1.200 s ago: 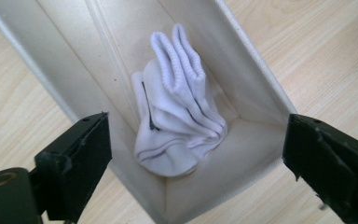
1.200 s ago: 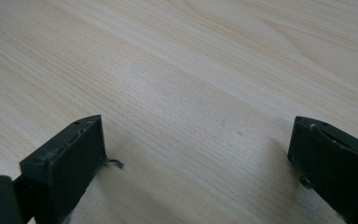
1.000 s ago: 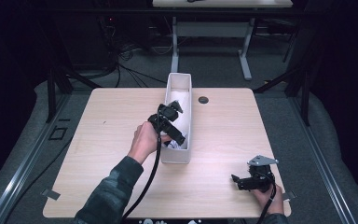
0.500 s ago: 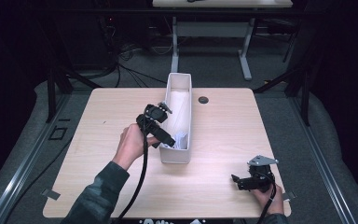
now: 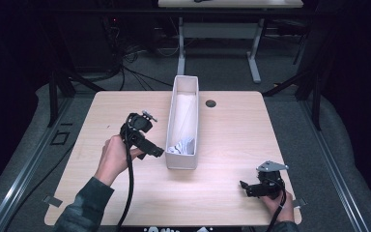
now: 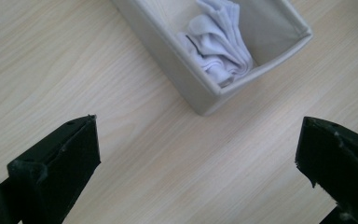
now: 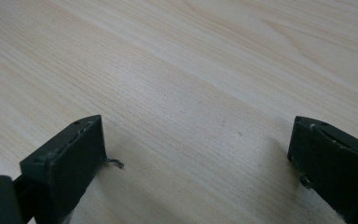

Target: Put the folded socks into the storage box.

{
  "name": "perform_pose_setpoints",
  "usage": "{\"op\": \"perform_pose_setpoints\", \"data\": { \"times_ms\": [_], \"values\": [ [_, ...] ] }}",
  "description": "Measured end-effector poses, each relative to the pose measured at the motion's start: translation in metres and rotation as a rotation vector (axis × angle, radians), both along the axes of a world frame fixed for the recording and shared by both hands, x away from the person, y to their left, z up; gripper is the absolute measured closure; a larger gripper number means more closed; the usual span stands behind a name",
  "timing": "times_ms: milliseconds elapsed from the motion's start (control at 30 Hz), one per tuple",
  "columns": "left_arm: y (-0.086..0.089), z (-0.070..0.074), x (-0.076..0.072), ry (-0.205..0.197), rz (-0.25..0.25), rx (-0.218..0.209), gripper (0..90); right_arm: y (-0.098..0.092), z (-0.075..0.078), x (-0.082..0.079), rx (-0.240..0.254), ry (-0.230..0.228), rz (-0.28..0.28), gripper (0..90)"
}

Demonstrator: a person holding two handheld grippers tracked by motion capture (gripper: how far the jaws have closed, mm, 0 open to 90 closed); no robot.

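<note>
A long white open box (image 5: 181, 162) lies lengthwise on the middle of the wooden table (image 5: 232, 140). A crumpled white cloth (image 5: 182, 146) sits in its near end. My left gripper (image 5: 157, 152) hovers just left of the box's near end, open and holding nothing. In the left gripper view its jaws stand wide apart over bare wood, with the gripper (image 6: 196, 154) pointing at the box corner (image 6: 205, 95) and the cloth (image 6: 221, 51) inside. My right gripper (image 5: 245, 185) rests low near the table's front right, open. In the right gripper view the gripper (image 7: 196, 154) has only wood between its jaws.
A dark round grommet (image 5: 210, 103) is set in the table just right of the box's far end. The front table edge runs close below the right hand (image 5: 278, 205). A second table (image 5: 222, 4) and loose cables stand on the floor beyond.
My left gripper has drawn back out of the box and moved left and nearer, finishing beside the box's near end. The cloth stays in the box. The right gripper has not moved.
</note>
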State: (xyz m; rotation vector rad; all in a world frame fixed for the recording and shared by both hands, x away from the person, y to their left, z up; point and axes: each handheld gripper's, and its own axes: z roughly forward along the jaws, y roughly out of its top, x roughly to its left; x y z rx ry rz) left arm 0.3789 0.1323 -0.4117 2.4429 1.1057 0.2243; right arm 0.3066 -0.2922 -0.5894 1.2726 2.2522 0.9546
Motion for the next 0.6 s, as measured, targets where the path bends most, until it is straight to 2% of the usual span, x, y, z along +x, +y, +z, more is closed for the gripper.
{"op": "perform_pose_setpoints", "data": {
  "times_ms": [300,433,600],
  "values": [
    [0.035,-0.01,-0.013,-0.015,0.034,-0.008,0.0,0.0,0.0,0.0,0.0,0.0,-0.001,3.5],
    [0.049,-0.021,-0.019,-0.014,0.047,0.005,0.0,0.0,0.0,0.0,0.0,0.001,-0.002,3.5],
    [0.07,-0.04,-0.026,0.002,0.07,0.002,0.0,0.0,0.0,0.0,0.0,0.001,-0.002,3.6]
  ]
}}
